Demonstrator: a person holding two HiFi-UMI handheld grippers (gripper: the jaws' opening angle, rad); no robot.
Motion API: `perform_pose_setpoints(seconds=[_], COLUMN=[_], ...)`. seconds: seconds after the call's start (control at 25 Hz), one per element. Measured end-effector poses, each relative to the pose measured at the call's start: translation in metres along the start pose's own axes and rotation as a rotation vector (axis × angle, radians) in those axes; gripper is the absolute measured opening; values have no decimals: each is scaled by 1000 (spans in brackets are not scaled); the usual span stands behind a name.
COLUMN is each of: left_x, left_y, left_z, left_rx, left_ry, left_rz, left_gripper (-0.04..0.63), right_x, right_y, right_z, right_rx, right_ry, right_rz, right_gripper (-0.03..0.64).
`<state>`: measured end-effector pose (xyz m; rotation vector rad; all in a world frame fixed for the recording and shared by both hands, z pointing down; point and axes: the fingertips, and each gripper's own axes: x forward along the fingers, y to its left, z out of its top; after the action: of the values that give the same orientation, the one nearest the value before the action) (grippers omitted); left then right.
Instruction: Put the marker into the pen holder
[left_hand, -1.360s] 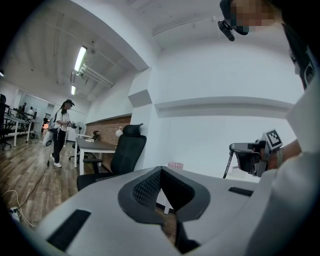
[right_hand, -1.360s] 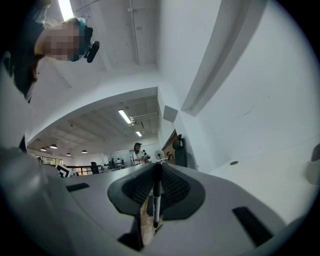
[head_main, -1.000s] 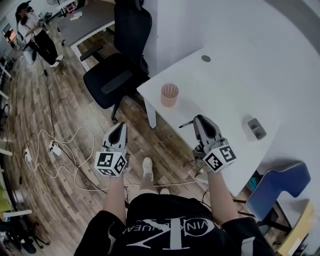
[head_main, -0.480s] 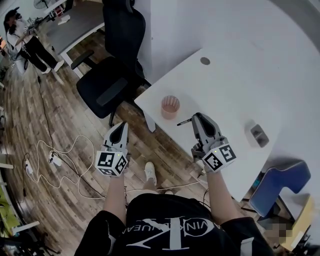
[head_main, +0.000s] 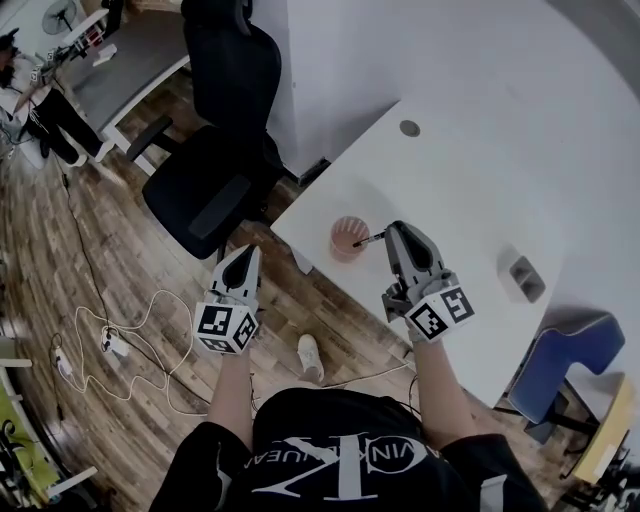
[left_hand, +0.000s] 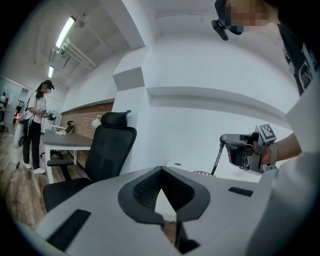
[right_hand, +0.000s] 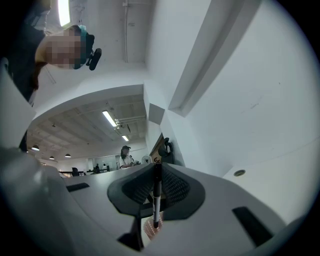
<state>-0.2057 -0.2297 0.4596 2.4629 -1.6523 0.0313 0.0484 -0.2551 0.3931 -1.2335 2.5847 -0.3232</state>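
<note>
– Holding what on your right side?

– My right gripper pinches the marker near its upper end, jaws closed onto the barrel. The marker hangs steeply down from the pads, and its free tip points at the holder below.

– So which step is this?

– I judge it the carry ending and the drop-in about to start. The marker is in the air over the near corner of the white table, not yet inside anything. From my head camera its tip lies across the holder's rim. From the left gripper view the tip sits just above that rim.

– What does the next move call for?

– Probably lowering straight down with the tip centred in the mouth, then letting the jaws part once the barrel is well inside. The holder stands close to the table's edge, so a knock from the side could tip it off.

– What is in the holder?

– It is a small pink cup, upright, of mesh-like make. I see nothing in it, though its floor is not clear to me.

– And your left side?

– My left gripper hovers off the table over the wood floor, well apart from the holder, jaws pressed together on nothing.

– Any other container?

– A small grey box lies further right on the table. I cannot tell its contents.
</note>
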Motion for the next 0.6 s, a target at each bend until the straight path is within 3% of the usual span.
perform_pose_setpoints(seconds=[0.2,0.32,0.6], left_x=[18,28,44], left_y=[3,6,15], left_z=[-3,-6,-22], left_rx=[89,76,16], left_ry=[24,24,26], left_rz=[-73,-106,-93], left_gripper=[14,14,14], right_x=[17,23,34], right_y=[-11,-15,-19], right_z=[-22,-34,-61], right_rx=[-5,4,3], right_ry=[26,34,90], right_rz=[-51,-79,-69], right_gripper=[55,55,55])
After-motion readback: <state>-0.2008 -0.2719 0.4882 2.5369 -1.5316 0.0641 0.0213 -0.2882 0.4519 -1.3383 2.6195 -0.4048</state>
